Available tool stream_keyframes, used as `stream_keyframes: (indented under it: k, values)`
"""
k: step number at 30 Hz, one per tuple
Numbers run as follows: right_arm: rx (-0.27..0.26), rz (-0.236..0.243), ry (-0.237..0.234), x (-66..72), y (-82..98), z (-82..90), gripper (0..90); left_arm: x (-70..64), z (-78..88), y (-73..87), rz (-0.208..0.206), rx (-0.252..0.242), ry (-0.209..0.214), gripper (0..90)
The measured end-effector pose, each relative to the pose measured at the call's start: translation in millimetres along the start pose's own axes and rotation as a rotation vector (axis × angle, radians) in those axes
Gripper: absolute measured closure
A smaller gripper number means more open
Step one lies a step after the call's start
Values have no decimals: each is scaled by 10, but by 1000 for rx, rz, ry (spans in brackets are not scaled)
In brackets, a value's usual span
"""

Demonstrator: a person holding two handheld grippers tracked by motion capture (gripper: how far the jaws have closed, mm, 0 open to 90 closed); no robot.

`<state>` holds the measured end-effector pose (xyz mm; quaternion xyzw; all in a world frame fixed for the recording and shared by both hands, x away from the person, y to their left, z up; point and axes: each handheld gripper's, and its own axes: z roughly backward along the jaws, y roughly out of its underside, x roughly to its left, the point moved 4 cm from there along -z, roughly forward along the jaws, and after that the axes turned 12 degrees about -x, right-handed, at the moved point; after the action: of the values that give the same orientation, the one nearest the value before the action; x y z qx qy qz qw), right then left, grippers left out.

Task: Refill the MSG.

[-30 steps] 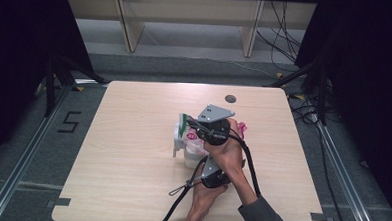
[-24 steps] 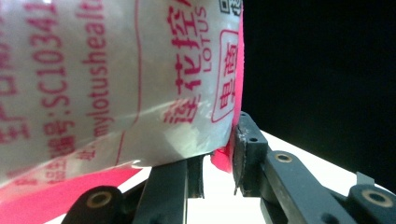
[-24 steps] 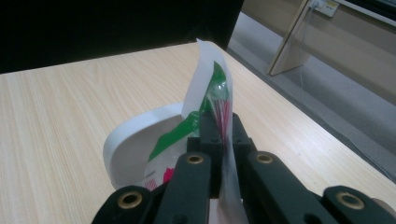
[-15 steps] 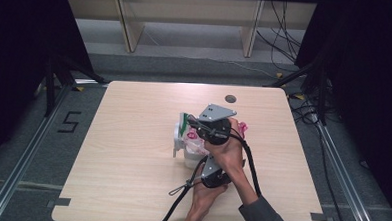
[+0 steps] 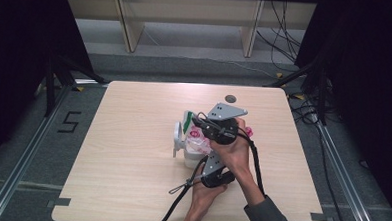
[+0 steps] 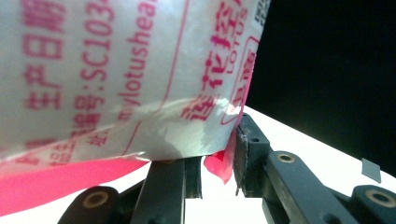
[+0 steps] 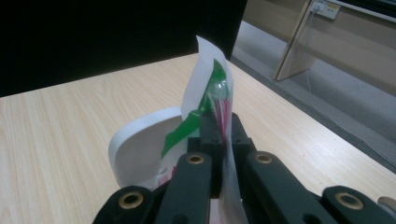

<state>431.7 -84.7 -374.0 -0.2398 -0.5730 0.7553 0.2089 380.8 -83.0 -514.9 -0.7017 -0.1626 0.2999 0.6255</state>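
At the middle of a light wooden desk [image 5: 132,153], a person works a printed plastic packet [image 5: 196,140] with a claw in each hand. The right claw [image 5: 191,121], seen from above beneath its grey three-cornered plate, reaches leftward to the packet's upper edge; in the right gripper view its jaws are clenched flat on the thin film, whose white, green and pink-striped edge [image 7: 212,100] stands upright between them. The left claw [image 5: 202,156] comes up from the near side under the right hand, its cable trailing toward the desk's front edge. In the left gripper view the packet [image 6: 116,79], silvery with pink lettering, hangs close before the lens, and a pink corner of it sits between the jaws, which have just been opening a little; the right-hand jaw touches the film, but whether both pads press on it cannot be told. A white cup [image 5: 178,140] with a handle stands just left of the packet, its curved rim [image 7: 140,140] close behind the film in the right gripper view.
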Motion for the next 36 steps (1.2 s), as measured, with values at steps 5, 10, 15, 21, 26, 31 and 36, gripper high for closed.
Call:
stream_keyframes:
  k: [5, 10, 15, 21, 26, 31, 36]
  values:
    - [-24, -36, -7, -54, 0, 77, 900, 14, -7, 35, 1, 23, 4, 722]
    - [-46, -61, -4, -71, -34, 180, 900, 17, 3, 21, 5, 27, 21, 710]
    - [-67, -77, -15, -97, -64, 262, 900, 35, 15, 26, 0, 41, 10, 697]
    - [-92, -119, -18, -137, -67, 329, 900, 52, 18, 29, -9, 54, 4, 681]
    - [-107, -102, -20, -167, -88, 383, 900, 65, 26, 26, -9, 54, 6, 670]
    - [-131, -115, -6, -226, -85, 454, 900, 75, 40, 20, -7, 60, -5, 664]
    - [-137, -142, -15, -241, -77, 509, 900, 92, 51, 19, -11, 71, -5, 640]
